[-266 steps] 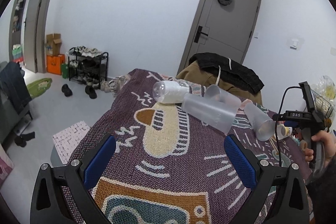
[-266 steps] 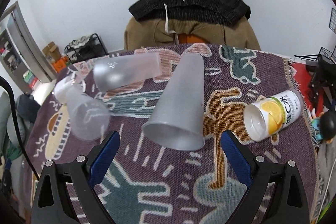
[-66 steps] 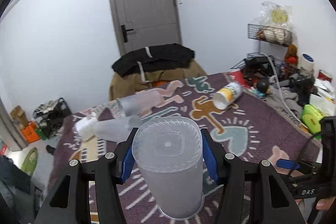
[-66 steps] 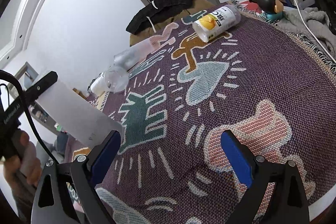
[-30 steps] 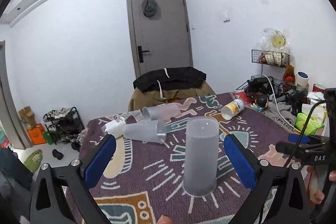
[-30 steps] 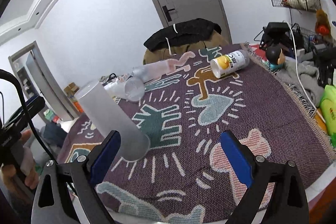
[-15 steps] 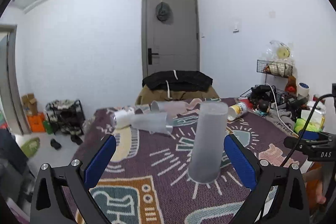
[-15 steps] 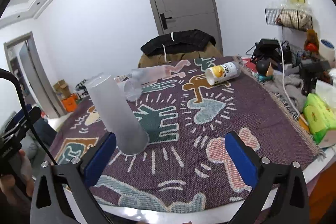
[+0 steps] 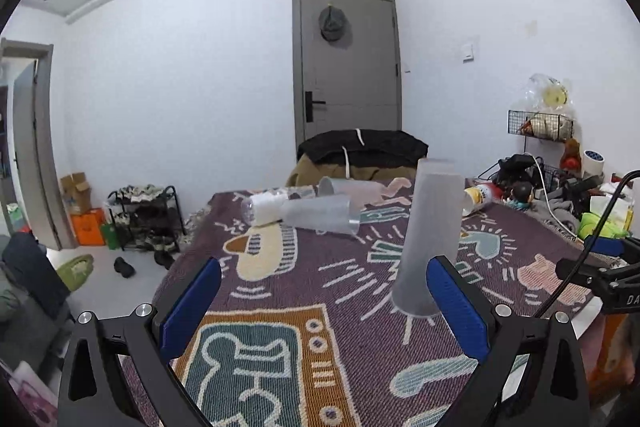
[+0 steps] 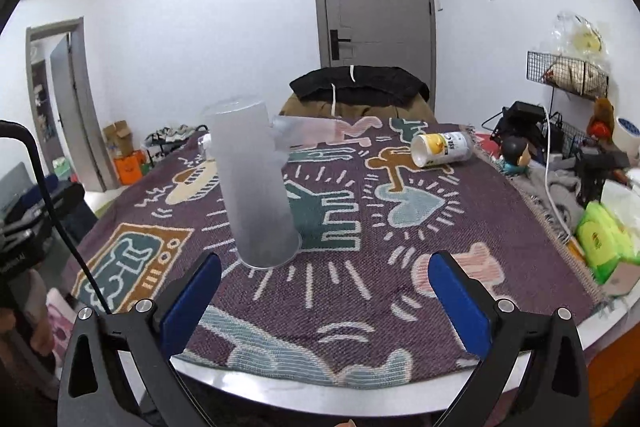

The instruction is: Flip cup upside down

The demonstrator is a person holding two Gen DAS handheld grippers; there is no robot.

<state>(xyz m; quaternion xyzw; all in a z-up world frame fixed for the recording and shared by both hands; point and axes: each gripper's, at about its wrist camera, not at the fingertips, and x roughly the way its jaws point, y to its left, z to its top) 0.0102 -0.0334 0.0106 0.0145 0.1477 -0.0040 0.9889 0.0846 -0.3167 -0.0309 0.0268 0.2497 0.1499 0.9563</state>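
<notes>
A tall frosted plastic cup [image 9: 429, 239] stands upside down, rim on the patterned purple cloth [image 9: 304, 291]; it also shows in the right wrist view [image 10: 256, 191]. My left gripper [image 9: 324, 303] is open and empty, pulled back from the cup, which stands just ahead of its right finger. My right gripper [image 10: 324, 299] is open and empty near the table's front edge, with the cup ahead of its left finger.
Other frosted cups [image 9: 320, 213] and a clear bottle [image 9: 264, 205] lie on their sides at the far end. A yellow-labelled can [image 10: 440, 147] lies at the far right. A chair draped with dark clothes [image 10: 356, 87] stands behind the table. Green packets [image 10: 604, 243] sit at the right edge.
Both grippers have drawn back and lowered away from the standing cup. The cup has stayed upside down in place.
</notes>
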